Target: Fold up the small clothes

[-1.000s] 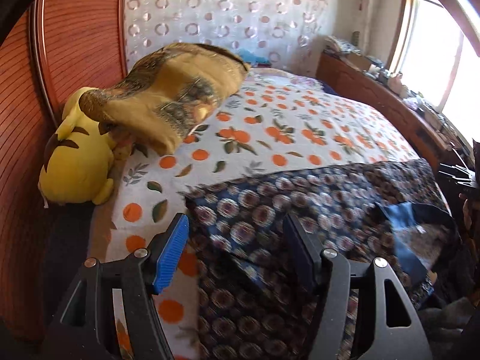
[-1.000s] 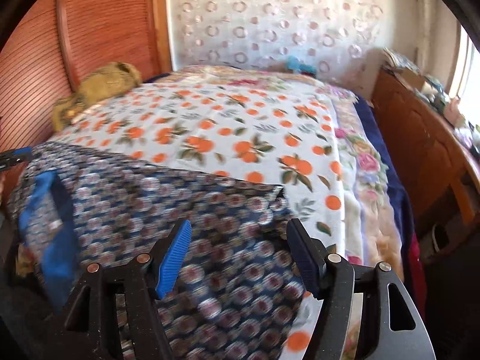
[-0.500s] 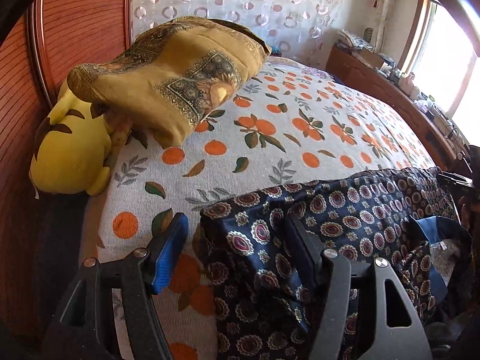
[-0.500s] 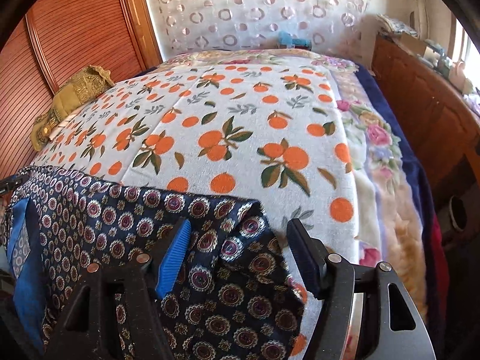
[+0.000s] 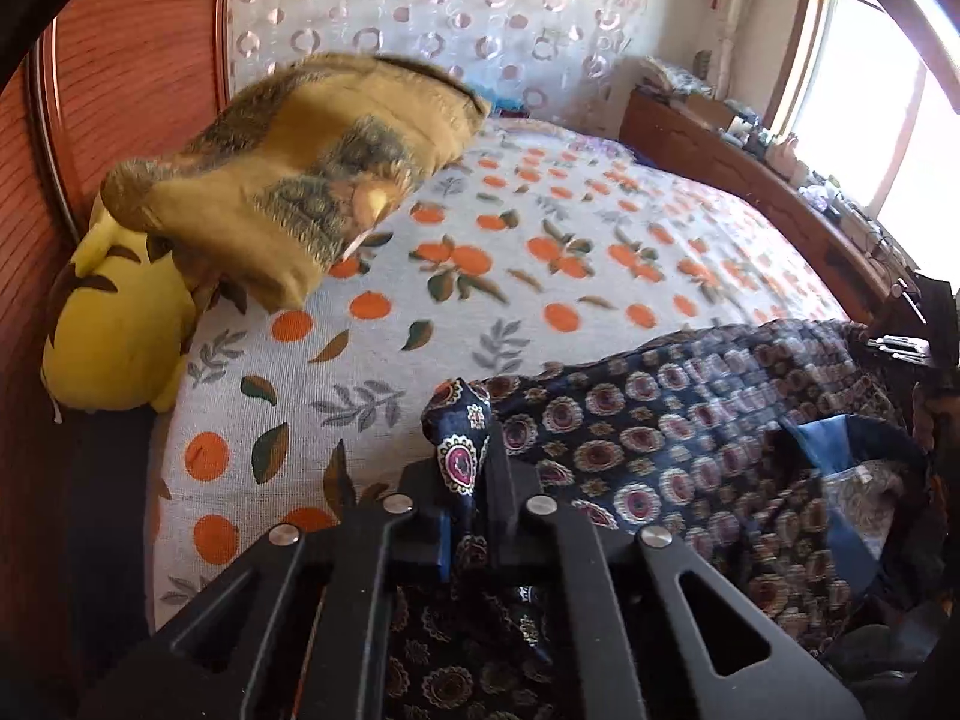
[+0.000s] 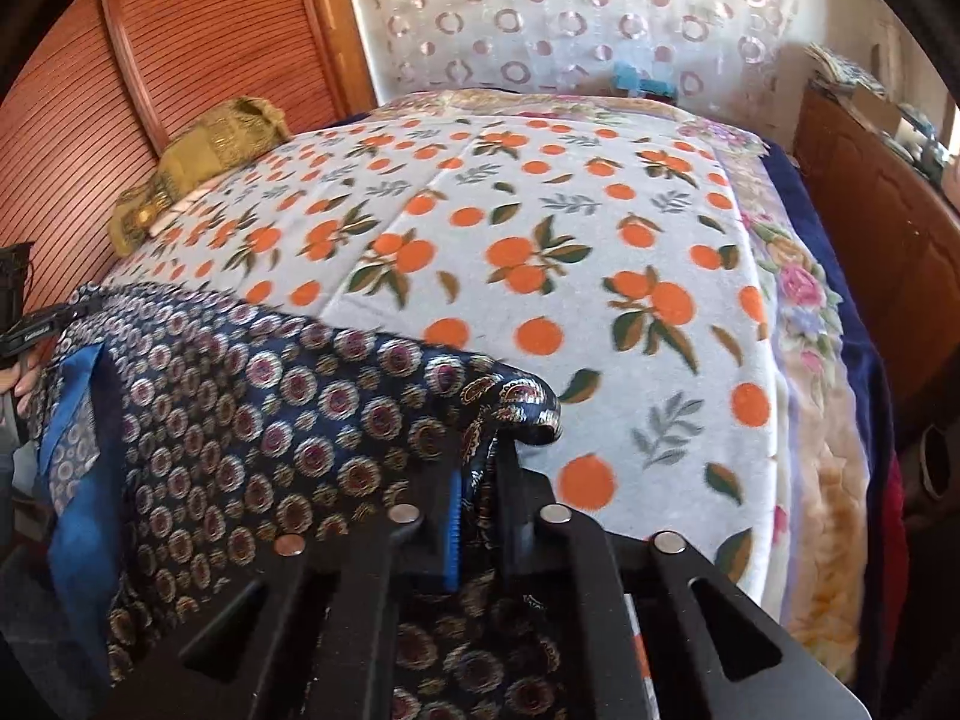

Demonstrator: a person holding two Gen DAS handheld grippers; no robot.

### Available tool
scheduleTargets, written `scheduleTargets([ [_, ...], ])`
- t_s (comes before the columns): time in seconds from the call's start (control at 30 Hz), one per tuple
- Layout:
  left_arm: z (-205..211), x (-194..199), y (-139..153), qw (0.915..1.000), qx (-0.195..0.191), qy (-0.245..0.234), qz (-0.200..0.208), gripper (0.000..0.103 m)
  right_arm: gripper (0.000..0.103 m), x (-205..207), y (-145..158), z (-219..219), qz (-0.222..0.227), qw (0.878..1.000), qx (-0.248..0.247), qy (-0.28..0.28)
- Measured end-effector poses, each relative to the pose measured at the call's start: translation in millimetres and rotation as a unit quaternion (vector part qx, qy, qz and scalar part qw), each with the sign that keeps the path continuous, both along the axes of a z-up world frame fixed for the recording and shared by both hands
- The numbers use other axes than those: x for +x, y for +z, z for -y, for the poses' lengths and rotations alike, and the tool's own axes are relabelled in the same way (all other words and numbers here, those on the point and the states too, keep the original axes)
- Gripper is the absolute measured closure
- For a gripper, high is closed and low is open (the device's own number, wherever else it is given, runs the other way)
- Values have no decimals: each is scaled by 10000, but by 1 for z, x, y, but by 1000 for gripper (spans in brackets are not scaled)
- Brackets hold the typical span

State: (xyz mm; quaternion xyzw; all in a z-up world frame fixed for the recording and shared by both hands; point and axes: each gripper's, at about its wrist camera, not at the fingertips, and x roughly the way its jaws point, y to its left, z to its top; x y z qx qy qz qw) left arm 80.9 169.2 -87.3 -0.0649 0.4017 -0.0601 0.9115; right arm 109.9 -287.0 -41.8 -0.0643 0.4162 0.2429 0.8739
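The left gripper (image 5: 471, 480) and right gripper (image 6: 486, 474) each pinch one corner of the patterned garment (image 6: 288, 408), which lies mostly flat on the bed cover (image 6: 600, 228), so folding seems only to begin.

A lived-in home bedroom. A bed (image 6: 600, 228) under an orange-print blanket fills the floor, with a ribbed wooden headboard (image 5: 126, 66) at nine o'clock, a yellow plush toy (image 5: 114, 330) and an ochre patterned cushion (image 5: 300, 180) against it. Circle-patterned curtains (image 6: 570, 18) hang at twelve; a cluttered wooden ledge (image 5: 780, 180) runs below a bright window (image 5: 870, 108) around two.
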Motion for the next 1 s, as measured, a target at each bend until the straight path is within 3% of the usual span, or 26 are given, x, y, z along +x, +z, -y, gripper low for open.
scheduleTargets([
  [0.13,10,-23,38,9987,17,-129,490,97,98,-29,20,2,373,9992,159,28],
  [0.3,27,-55,102,9918,49,-328,1237,98,98,-77,85,16,1190,9919,452,-10],
  [0.63,59,-93,228,9620,260,-583,2655,98,98,-160,221,31,2784,9601,257,80],
  [0.83,55,-48,269,9540,461,-406,2935,98,98,-147,280,40,3300,9439,4,-140],
  [0.93,50,-7,265,9570,493,-284,2843,98,98,-110,290,38,3232,9460,-116,-242],
  [1.0,48,33,245,9625,630,-122,2636,98,98,-75,280,31,3094,9502,-241,-292],
])
